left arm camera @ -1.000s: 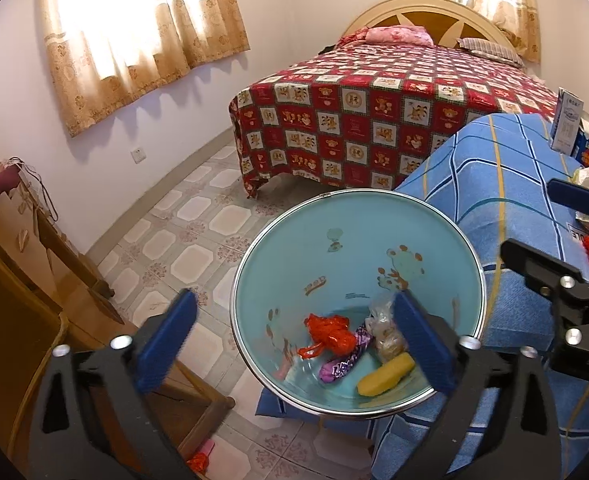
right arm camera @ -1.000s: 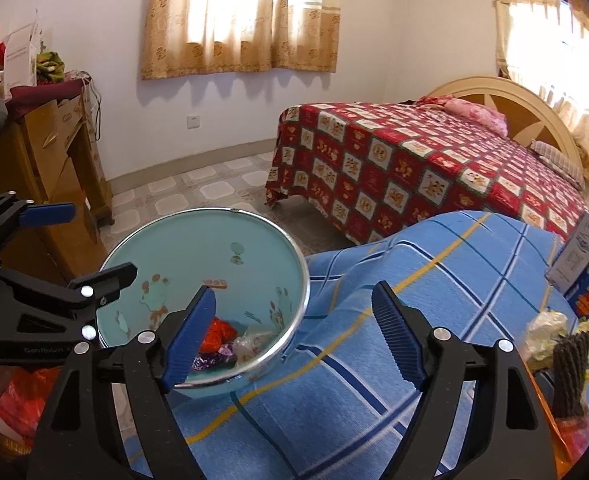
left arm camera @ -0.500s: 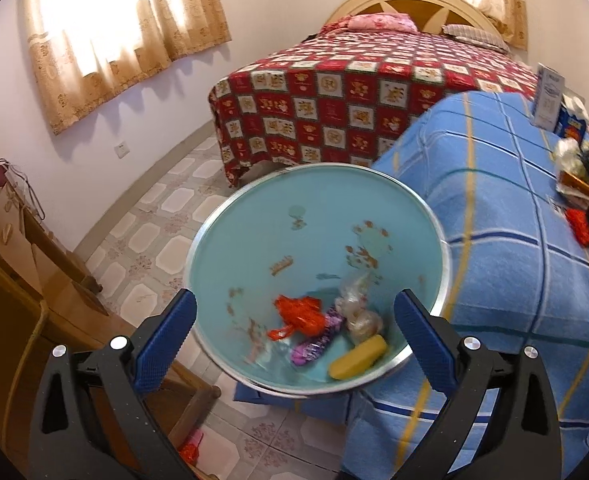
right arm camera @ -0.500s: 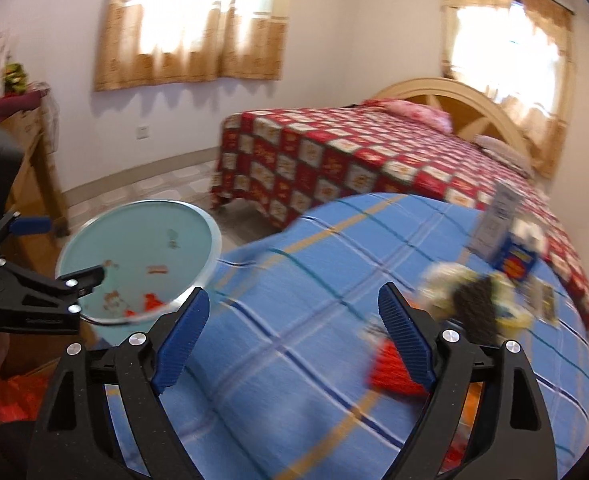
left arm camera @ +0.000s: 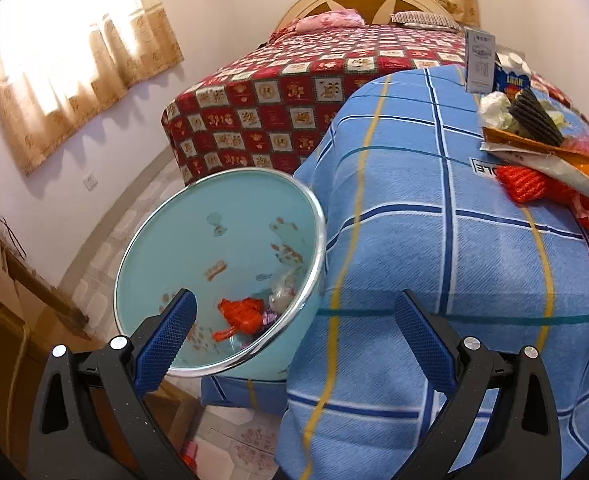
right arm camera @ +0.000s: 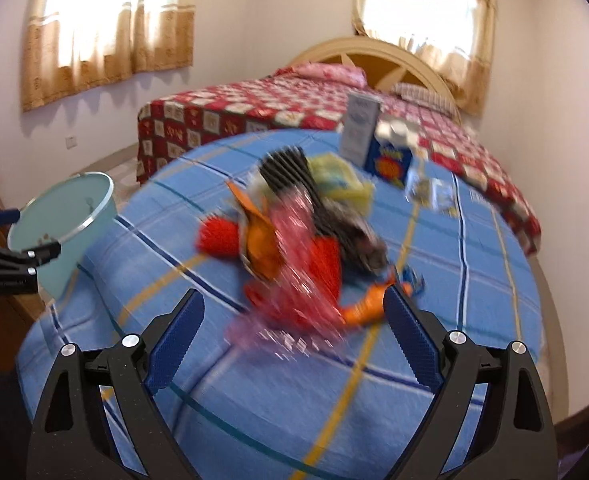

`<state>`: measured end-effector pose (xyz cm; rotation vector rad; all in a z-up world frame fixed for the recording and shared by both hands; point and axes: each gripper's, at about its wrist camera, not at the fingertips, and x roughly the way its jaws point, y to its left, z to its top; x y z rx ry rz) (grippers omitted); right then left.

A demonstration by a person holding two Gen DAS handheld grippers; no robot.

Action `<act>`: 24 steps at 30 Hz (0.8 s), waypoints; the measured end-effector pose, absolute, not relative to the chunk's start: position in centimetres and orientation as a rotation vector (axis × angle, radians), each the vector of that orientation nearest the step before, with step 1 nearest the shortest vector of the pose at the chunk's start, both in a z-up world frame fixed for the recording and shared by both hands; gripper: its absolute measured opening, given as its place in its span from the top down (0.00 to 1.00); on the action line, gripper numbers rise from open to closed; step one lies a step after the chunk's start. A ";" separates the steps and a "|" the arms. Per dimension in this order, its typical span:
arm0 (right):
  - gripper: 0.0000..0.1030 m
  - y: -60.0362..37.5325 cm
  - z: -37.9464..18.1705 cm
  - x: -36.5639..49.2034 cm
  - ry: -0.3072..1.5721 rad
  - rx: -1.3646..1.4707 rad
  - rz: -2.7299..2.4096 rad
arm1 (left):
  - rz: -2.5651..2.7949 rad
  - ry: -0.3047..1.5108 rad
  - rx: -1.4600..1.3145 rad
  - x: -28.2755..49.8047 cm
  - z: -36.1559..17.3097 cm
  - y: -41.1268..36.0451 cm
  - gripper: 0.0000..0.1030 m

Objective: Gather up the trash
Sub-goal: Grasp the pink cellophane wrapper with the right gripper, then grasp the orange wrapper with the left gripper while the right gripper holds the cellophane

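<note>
Now right gripper (right arm camera: pixel 294 336), jaws just been opening w/ nothing between, faces trash pile (right arm camera: pixel 294 248) on table (right arm camera: pixel 474 320); left gripper (left arm camera: pixel 294 344) released, empty, by bin (left arm camera: pixel 174 240) beside table.

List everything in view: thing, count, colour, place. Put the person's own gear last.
bin: one, pale teal, beside the table, trash inside
table cloth: one, blue plaid, covering the table
red net: one, red, on the cloth
trash pile: one heap, mixed colours, blurred, mid-table
blue carton: one, far side of the table
bed: one, red patterned cover, behind
left gripper: jaws open, empty
right gripper: jaws just opening, empty
</note>
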<state>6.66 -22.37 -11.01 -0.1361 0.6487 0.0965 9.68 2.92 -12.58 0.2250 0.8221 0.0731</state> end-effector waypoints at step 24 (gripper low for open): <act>0.76 -24.6 -11.8 7.1 0.707 0.015 0.223 | -0.024 0.794 0.208 10.5 -11.0 -4.9 0.06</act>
